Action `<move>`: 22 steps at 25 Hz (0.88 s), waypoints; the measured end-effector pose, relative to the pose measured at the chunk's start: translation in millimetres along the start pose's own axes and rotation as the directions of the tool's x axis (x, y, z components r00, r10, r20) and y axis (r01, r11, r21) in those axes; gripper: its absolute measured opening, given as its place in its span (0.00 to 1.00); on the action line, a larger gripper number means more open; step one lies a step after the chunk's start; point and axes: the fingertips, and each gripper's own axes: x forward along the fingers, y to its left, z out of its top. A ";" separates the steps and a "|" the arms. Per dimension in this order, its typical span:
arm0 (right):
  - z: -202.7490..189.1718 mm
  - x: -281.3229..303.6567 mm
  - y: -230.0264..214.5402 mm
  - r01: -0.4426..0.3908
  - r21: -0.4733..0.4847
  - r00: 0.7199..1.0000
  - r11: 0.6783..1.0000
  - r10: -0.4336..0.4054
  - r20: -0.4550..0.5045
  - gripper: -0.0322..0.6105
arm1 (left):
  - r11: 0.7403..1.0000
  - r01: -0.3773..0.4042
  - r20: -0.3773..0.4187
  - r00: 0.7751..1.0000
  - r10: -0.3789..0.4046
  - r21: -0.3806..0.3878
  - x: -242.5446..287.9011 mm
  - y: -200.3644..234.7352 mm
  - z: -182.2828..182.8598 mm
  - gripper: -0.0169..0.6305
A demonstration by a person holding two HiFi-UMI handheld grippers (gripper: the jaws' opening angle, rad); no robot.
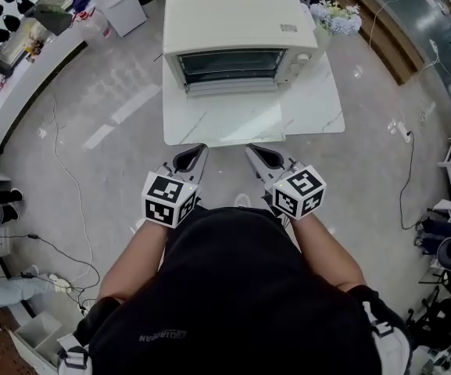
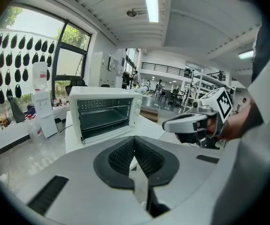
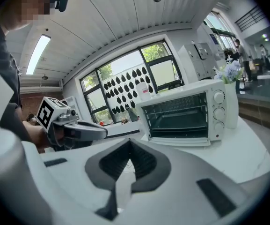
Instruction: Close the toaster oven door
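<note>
From the head view, the toaster oven [image 1: 237,41] sits at the back edge of the white table [image 1: 311,112], its door [image 1: 233,87] folded down flat toward the front. Flowers [image 1: 334,14] stand at the back right corner. The left gripper [image 1: 192,157] and right gripper [image 1: 262,156] hang side by side just off the front edge, well apart from the oven.

In the left gripper view, the left gripper [image 2: 135,138] has its jaws pressed together on nothing, with the oven [image 2: 104,111] ahead showing its open mouth.

In the right gripper view, the right gripper [image 3: 129,143] is likewise closed and empty, and the door [image 3: 186,143] lies lowered.
</note>
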 end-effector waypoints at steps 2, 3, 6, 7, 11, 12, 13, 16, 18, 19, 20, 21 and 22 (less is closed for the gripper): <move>4.5 5.6 1.2 0.022 -0.001 1.000 1.000 -0.022 0.011 0.05 | 1.000 0.013 -0.001 1.000 -0.013 0.007 0.0 9.2 2.7 0.03; 5.8 7.7 2.1 0.032 0.000 0.999 0.999 -0.032 0.015 0.05 | 1.000 0.021 0.001 1.000 -0.021 0.010 -0.9 12.5 4.1 0.03; 7.1 13.2 5.2 0.062 0.000 0.998 0.998 -0.062 0.019 0.05 | 0.999 0.045 0.006 0.999 -0.045 0.017 -4.5 19.9 5.1 0.03; 7.5 15.0 6.1 0.071 0.001 0.997 0.997 -0.071 0.021 0.05 | 0.999 0.050 0.004 0.999 -0.050 0.019 -5.2 22.4 4.1 0.03; 9.7 20.2 8.7 0.099 -0.010 0.995 0.995 -0.099 0.023 0.05 | 0.998 0.064 0.003 0.998 -0.064 0.018 -7.2 32.1 1.8 0.03; 10.2 21.7 9.1 0.103 -0.014 0.994 0.995 -0.103 0.023 0.05 | 0.998 0.065 0.005 0.998 -0.065 0.016 -7.9 34.4 1.7 0.03; 11.1 23.1 9.9 0.106 -0.016 0.994 0.994 -0.106 0.022 0.05 | 0.998 0.065 0.006 0.998 -0.065 0.014 -8.8 36.6 1.6 0.03; 15.4 26.1 14.5 0.116 -0.034 0.993 0.993 -0.115 0.028 0.05 | 0.998 0.064 0.010 0.998 -0.064 0.011 -12.7 41.8 1.7 0.03; 17.6 27.2 17.7 0.121 -0.052 0.992 0.991 -0.120 0.033 0.05 | 0.998 0.065 0.010 0.998 -0.065 0.011 -14.8 43.6 0.6 0.03; 18.2 27.4 18.7 0.122 -0.058 0.992 0.991 -0.121 0.035 0.05 | 0.998 0.066 0.009 0.998 -0.067 0.014 -15.5 43.7 0.1 0.03; 18.5 27.4 19.3 0.123 -0.060 0.992 0.991 -0.120 0.038 0.05 | 0.998 0.068 0.007 0.998 -0.068 0.018 -15.9 43.5 -0.3 0.03; 18.5 27.4 19.6 0.122 -0.060 0.992 0.991 -0.120 0.039 0.05 | 0.997 0.069 0.005 0.998 -0.069 0.021 -16.3 43.3 -0.5 0.03; 18.1 27.4 20.1 0.122 -0.059 0.992 0.991 -0.120 0.040 0.05 | 0.997 0.070 0.005 0.997 -0.071 0.023 -16.8 43.2 -0.6 0.03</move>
